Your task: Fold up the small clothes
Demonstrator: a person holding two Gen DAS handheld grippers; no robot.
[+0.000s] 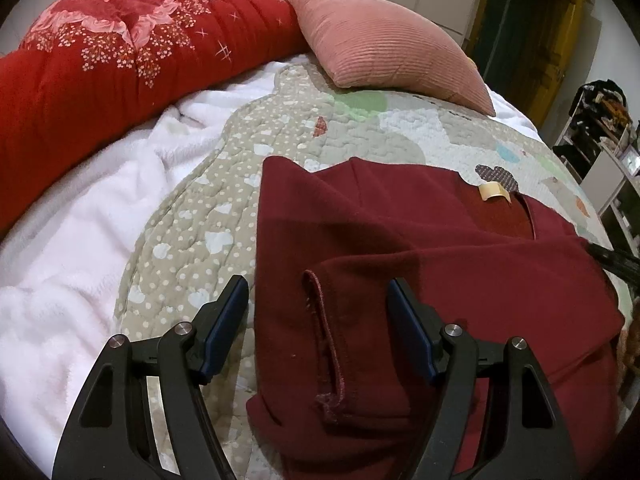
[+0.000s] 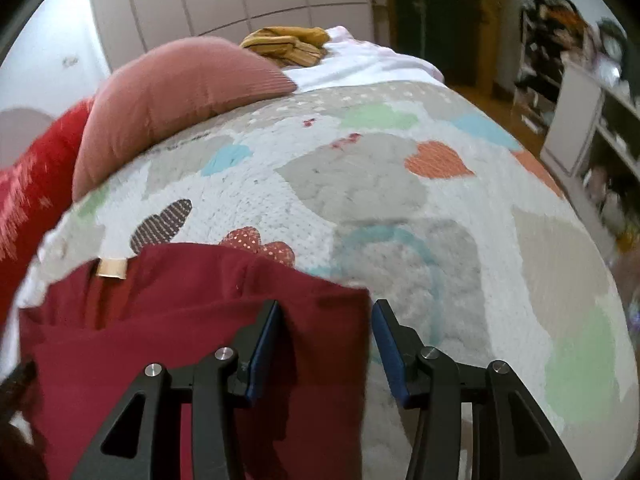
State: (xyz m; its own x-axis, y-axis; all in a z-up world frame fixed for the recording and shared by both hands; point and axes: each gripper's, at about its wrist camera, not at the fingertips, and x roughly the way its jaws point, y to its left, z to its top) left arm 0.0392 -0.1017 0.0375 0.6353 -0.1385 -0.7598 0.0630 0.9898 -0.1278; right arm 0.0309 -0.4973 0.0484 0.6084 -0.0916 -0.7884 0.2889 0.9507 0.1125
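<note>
Showing sleeve cuff (image 1: 332, 344) only left view, yellow cloth (image 2: 286, 46) only right, both fingers wide, empty

A: Near left? Dark red garment (image 2: 168, 320) lying flat on the patchwork quilt (image 2: 400, 208), tan label (image 2: 112, 269) at its far edge.

B: Right gripper (image 2: 325, 344)? Jaws apart, blue pads (image 2: 264, 352) bare, straddling the garment's right edge, nothing pinched.

A: Far left? Pink ribbed cushion (image 2: 172, 96) resting on the quilt, red floral bedding (image 2: 36, 200) just beside it.

B: Farther back? Yellow striped cloth (image 2: 288, 46) bunched on a white sheet (image 2: 360, 64). Far right, cluttered shelves (image 2: 592, 112), blurred.
</note>
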